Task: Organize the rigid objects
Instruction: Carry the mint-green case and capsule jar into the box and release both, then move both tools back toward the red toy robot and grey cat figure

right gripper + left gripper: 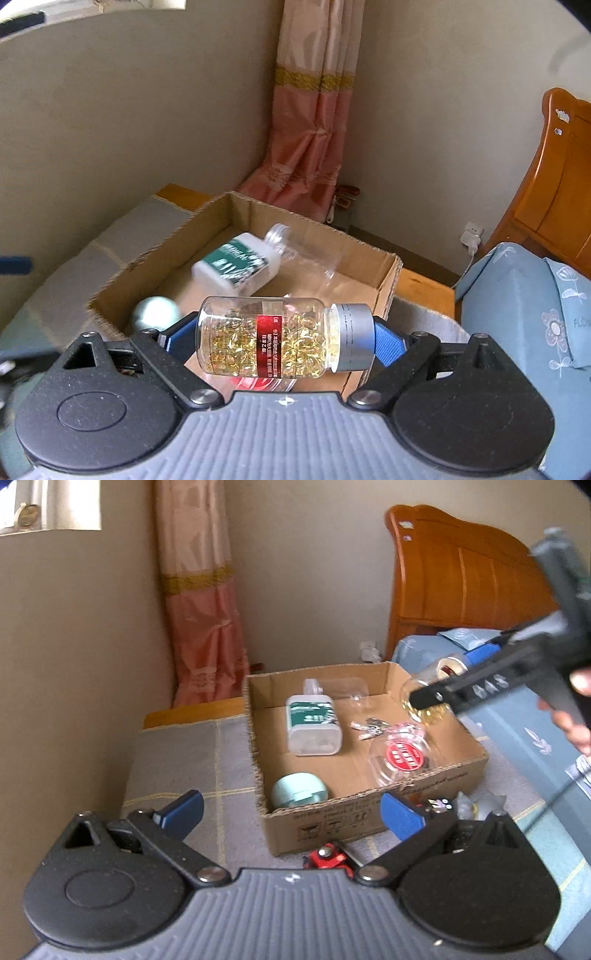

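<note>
A clear plastic bottle of yellow capsules [264, 341], red-labelled, is pinched endwise by the right gripper [275, 341] above the brown cardboard box [369, 812], where a white green-labelled bottle [313, 725] lies; the left gripper [291, 812] is spread empty

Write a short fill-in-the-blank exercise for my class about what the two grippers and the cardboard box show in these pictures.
1. The right gripper holds a clear bottle of golden capsules lying on its ____.
2. The left gripper is open and holds ____.
3. The white bottle with a green label lies inside the ____ box.
4. The capsule bottle has a ____ cap.

Missing words: side; nothing; cardboard; silver
</note>
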`<state>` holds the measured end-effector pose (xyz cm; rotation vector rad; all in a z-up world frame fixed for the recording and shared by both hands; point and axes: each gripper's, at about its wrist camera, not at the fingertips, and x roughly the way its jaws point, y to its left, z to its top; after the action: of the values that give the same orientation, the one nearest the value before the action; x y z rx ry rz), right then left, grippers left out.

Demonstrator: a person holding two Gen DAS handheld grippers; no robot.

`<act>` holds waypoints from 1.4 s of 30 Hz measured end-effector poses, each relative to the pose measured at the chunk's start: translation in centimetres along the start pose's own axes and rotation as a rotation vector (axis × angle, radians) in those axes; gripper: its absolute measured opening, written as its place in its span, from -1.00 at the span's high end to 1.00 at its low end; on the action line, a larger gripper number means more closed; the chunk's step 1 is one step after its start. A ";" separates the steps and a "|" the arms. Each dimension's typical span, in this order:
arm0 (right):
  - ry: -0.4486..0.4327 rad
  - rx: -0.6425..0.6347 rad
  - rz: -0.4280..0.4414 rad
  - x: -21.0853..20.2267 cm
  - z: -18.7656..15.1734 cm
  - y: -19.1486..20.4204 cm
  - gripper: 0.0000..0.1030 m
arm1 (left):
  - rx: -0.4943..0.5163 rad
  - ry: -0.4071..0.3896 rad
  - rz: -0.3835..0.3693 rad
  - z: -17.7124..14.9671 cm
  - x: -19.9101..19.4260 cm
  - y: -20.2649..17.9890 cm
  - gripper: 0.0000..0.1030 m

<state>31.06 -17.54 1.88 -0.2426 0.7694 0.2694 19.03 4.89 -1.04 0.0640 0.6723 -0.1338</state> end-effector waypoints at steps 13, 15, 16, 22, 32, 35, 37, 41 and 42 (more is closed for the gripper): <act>0.055 0.043 -0.041 4.8 2.0 -1.2 -1.00 | -0.073 -0.015 0.022 -2.0 -1.7 1.5 -0.97; 0.049 0.041 -0.037 4.3 1.9 -1.1 -1.00 | -0.078 -0.014 0.019 -2.1 -1.8 1.7 -0.97; 0.046 0.040 -0.033 3.9 1.8 -1.0 -1.00 | -0.082 -0.013 0.013 -2.1 -1.9 1.7 -0.97; 0.028 0.030 -0.013 1.3 0.6 -0.3 -1.00 | -0.077 -0.023 0.002 -2.4 -2.3 1.3 -0.97; -0.025 0.062 -0.058 -3.1 -4.7 0.9 -1.00 | -0.084 -0.034 -0.001 -3.6 -1.7 0.9 -0.98; -0.030 0.093 -0.104 -3.7 -7.3 1.1 -1.00 | -0.091 -0.003 -0.004 -4.2 -1.2 1.0 -0.98; -0.025 0.120 -0.134 -3.6 -9.2 1.3 -1.00 | -0.092 0.016 -0.005 -4.6 -0.9 0.9 -0.98; 0.001 0.209 -0.137 -2.6 -11.8 1.6 -1.00 | -0.093 0.043 -0.015 -5.5 -0.3 0.7 -0.98; 0.004 0.231 -0.140 -2.3 -12.3 1.6 -1.00 | -0.094 0.047 -0.019 -5.7 -0.2 0.7 -0.98</act>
<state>20.95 -20.22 -5.21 -0.0781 0.7763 0.0471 15.44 6.17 -5.33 -0.0298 0.7254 -0.1195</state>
